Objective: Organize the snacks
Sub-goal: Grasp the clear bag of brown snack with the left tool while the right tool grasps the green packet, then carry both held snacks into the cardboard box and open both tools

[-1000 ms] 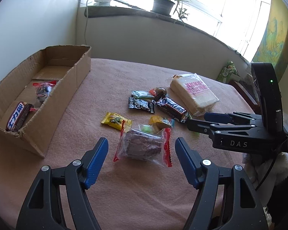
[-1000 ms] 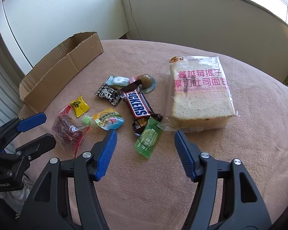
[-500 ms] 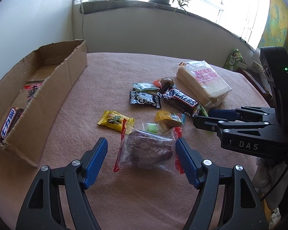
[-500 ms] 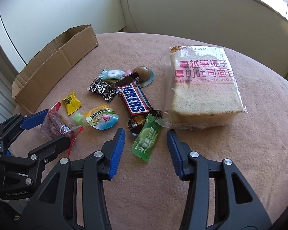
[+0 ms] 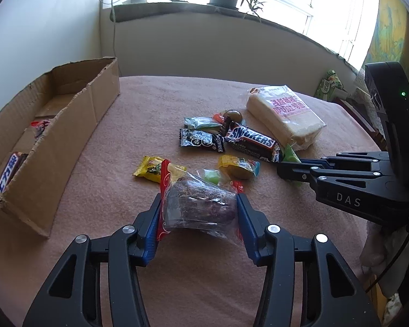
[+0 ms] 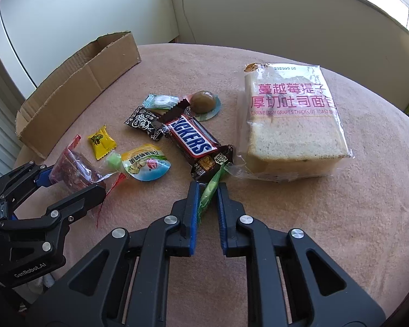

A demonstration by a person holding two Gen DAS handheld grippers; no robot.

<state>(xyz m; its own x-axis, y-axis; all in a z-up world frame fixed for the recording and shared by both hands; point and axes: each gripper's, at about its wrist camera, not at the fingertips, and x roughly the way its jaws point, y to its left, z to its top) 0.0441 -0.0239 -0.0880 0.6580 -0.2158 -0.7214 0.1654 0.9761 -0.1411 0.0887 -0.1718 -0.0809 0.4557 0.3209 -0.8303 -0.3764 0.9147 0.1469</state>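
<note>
Your left gripper (image 5: pixel 198 204) is closing on a clear, red-edged snack pouch (image 5: pixel 199 207), lying crosswise. Your right gripper (image 6: pixel 207 190) is closing on a green candy packet (image 6: pixel 211 186), pointing away toward the Snickers bar (image 6: pixel 193 140) beyond.

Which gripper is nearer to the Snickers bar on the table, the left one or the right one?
Right. The right gripper is closing on the green candy, whose tip touches the Snickers bar. The left gripper, closing on the clear red-edged packet, sits farther away.
</note>
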